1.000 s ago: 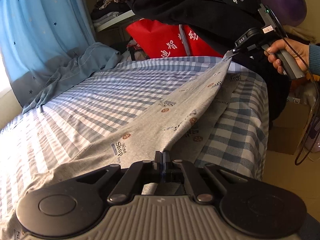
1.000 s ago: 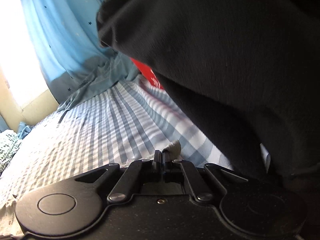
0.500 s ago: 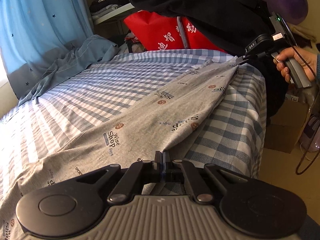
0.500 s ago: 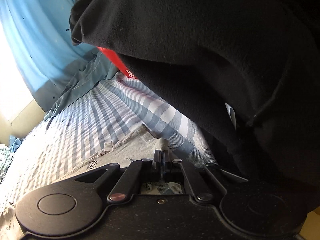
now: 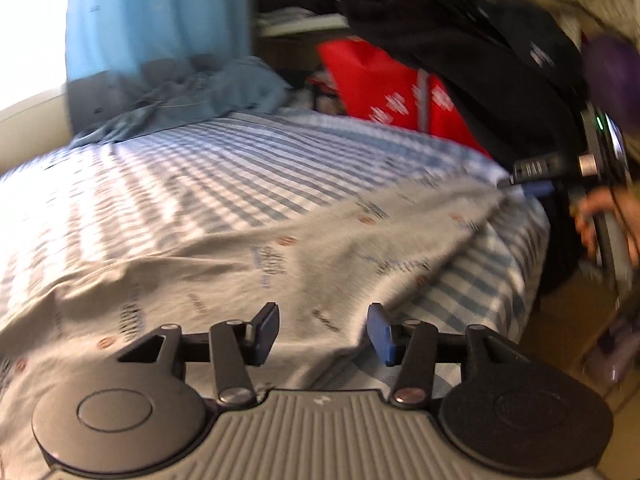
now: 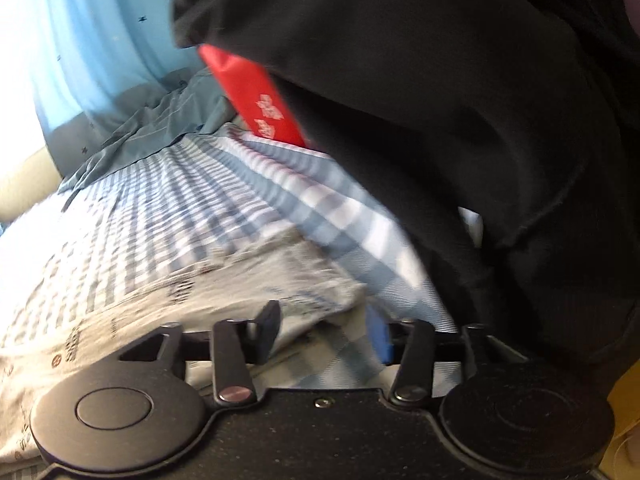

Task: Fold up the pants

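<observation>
Loosely, grey printed pants [image 5: 304, 248] lie flat, rumpled.

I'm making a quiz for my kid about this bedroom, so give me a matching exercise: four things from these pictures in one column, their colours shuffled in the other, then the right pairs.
Things:
1. pants
2. sheet
3. bag
4. curtain

Colours:
A. red with white print
B. plain light blue with small dark marks
C. grey with small printed words and dots
D. blue and white checks

Pairs: 1-C, 2-D, 3-A, 4-B
</observation>
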`<state>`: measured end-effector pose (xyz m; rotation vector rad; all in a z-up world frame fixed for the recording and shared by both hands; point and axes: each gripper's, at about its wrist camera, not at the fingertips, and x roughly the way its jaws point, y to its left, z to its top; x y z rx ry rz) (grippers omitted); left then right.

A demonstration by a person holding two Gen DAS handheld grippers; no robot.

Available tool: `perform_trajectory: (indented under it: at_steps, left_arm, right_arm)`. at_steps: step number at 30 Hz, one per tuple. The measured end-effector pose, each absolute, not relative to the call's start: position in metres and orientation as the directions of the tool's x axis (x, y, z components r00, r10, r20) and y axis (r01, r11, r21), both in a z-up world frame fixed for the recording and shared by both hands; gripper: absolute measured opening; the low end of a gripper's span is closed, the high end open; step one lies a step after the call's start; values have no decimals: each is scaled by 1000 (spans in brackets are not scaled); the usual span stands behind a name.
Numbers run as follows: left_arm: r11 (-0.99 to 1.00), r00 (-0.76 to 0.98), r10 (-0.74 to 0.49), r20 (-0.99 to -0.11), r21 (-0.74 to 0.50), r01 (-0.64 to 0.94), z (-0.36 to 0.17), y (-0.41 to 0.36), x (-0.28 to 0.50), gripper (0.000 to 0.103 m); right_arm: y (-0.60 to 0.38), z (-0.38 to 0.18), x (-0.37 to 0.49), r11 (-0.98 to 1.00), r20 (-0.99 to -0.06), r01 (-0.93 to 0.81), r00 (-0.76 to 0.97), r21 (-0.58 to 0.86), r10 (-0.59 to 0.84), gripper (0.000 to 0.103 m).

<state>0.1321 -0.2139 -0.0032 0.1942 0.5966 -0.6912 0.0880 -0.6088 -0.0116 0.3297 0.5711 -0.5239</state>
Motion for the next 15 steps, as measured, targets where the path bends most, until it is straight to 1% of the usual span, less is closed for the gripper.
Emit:
perform_trajectory:
  at_steps: [1, 2, 4, 5, 7, 10, 13, 15]
  left_arm:
    - [780, 630, -527, -571, -30, 625, -1, -206, 133, 60]
    - [805, 654, -504, -564, -31, 593, 1, -197, 133, 65]
    - [859, 706, -439, -556, -30, 510, 2, -172, 134, 73]
    - [881, 723, -409, -556, -33, 472, 2, -158, 135, 74]
    - [920, 750, -339, -567, -32, 391, -1, -130, 137, 74]
    - [971, 780, -203, -592, -16, 240, -6, -81, 140, 74]
    - [992, 800, -109, -590, -19, 121, -9, -39, 135, 78]
    - [998, 807, -55, -588, -15, 57, -11, -15, 134, 79]
  right_arm:
    - [-596, -10, 90, 831, -576, 540, 724, 130, -381, 75]
    - [-583, -9, 93, 846, -561, 522, 735, 109, -381, 79]
    - [-553, -7, 100, 886, -533, 458, 767, 65, -357, 90]
    - [-537, -7, 103, 908, -521, 418, 784, 41, -337, 95]
    - [-504, -6, 110, 944, -494, 330, 821, -2, -287, 99]
    - [-453, -6, 117, 985, -471, 168, 866, -38, -166, 101]
    - [-412, -11, 122, 999, -466, 37, 883, -33, -48, 102]
    - [-392, -15, 124, 1000, -474, -18, 880, -10, 12, 102]
